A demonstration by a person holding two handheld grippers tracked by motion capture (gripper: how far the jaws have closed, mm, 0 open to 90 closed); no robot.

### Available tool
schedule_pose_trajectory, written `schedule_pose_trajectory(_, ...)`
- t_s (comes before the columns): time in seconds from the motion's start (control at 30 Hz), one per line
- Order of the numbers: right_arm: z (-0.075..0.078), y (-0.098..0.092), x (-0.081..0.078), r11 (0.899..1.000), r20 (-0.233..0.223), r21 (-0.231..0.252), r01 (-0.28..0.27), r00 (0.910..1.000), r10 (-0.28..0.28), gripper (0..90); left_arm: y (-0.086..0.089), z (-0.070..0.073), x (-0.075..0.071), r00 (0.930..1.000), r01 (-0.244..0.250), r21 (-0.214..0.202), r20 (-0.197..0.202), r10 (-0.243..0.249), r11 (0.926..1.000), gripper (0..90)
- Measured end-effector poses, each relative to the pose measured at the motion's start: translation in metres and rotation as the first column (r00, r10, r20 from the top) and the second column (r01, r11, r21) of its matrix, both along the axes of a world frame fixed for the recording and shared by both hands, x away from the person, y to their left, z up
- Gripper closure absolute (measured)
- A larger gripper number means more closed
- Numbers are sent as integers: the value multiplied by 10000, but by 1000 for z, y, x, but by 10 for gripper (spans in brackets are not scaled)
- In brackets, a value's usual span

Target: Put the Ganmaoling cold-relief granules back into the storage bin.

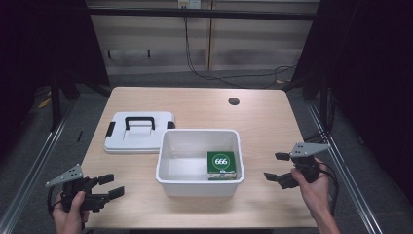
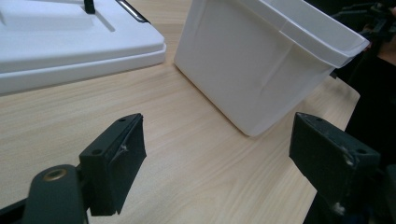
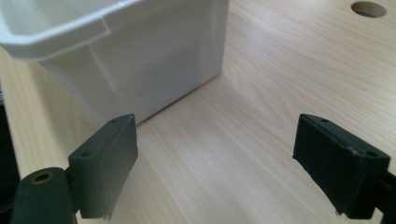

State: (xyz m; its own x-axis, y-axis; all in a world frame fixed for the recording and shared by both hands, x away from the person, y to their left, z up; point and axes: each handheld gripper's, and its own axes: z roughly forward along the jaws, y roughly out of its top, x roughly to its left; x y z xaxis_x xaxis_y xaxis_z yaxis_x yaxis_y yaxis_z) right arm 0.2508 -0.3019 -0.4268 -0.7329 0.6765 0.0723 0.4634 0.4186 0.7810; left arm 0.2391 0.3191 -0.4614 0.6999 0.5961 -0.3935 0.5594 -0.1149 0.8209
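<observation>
A white plastic bin (image 1: pixel 198 146) stands in the middle of the wooden table, with a green box marked 666 (image 1: pixel 221 164) lying inside at its right front corner. The bin's white lid (image 1: pixel 139 130), with a black handle, lies flat to the bin's left. My left gripper (image 1: pixel 111 186) is open near the front left of the table, pointing at the bin (image 2: pixel 261 60); the lid (image 2: pixel 70 42) is to its left. My right gripper (image 1: pixel 275 166) is open at the right of the bin (image 3: pixel 135 60), with bare table between its jaws.
A round cable hole (image 1: pixel 234 101) sits at the table's far right, also near the top of the right gripper view as the hole (image 3: pixel 369 8). Metal rails run along both sides of the table. Cables hang by the back wall.
</observation>
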Motion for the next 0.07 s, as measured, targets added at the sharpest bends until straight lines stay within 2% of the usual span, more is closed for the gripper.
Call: schedule_pose_trajectory(0.07, -6, -3, -2, 9996, 44, 139, 238, 9997, -238, 130, 0, 0, 0, 10000, 24, 1, 31, -24, 10000, 184)
